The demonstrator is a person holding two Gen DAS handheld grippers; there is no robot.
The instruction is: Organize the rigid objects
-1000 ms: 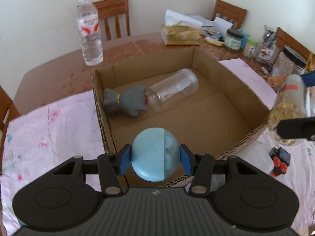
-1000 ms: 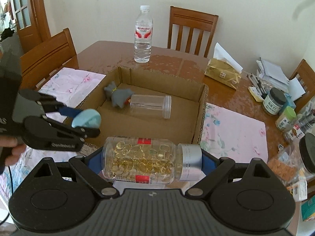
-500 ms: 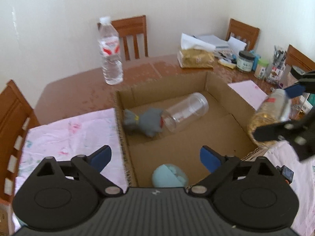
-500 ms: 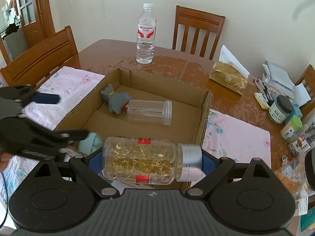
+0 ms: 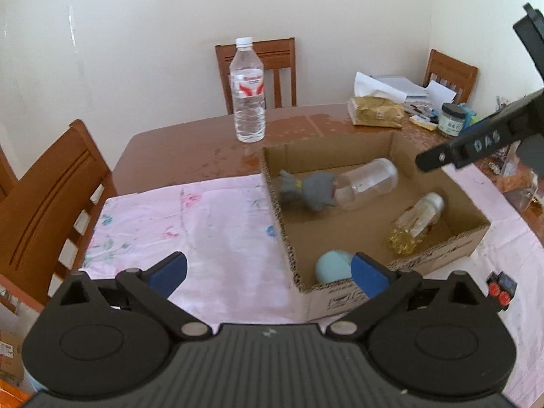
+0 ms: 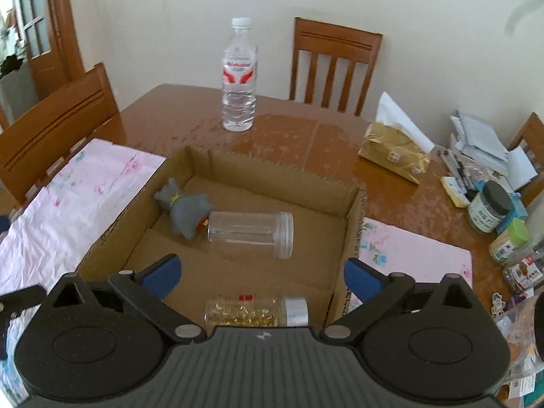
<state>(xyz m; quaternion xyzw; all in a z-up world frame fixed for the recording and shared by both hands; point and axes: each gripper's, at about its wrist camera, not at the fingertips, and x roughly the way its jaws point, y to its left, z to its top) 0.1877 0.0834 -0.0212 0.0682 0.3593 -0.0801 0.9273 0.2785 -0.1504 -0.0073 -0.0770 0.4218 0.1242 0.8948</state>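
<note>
While looking through the left wrist view: left gripper (image 5: 268, 270) spread wide, empty, near the cardboard box (image 5: 452, 258); blue ball (image 5: 333, 266) just beyond its right finger, pill bottle (image 5: 416, 224) farther right.

From the right wrist: right gripper (image 6: 260, 273) wide open, empty, pill bottle (image 6: 256, 312) below; ball hidden; water bottle (image 6: 239, 78) far on table (image 6: 306, 136).

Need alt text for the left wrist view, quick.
Open left gripper hovers over a cardboard box holding a blue egg-shaped case, capsule bottle, clear jar and grey toy. Water bottle stands behind.
</note>
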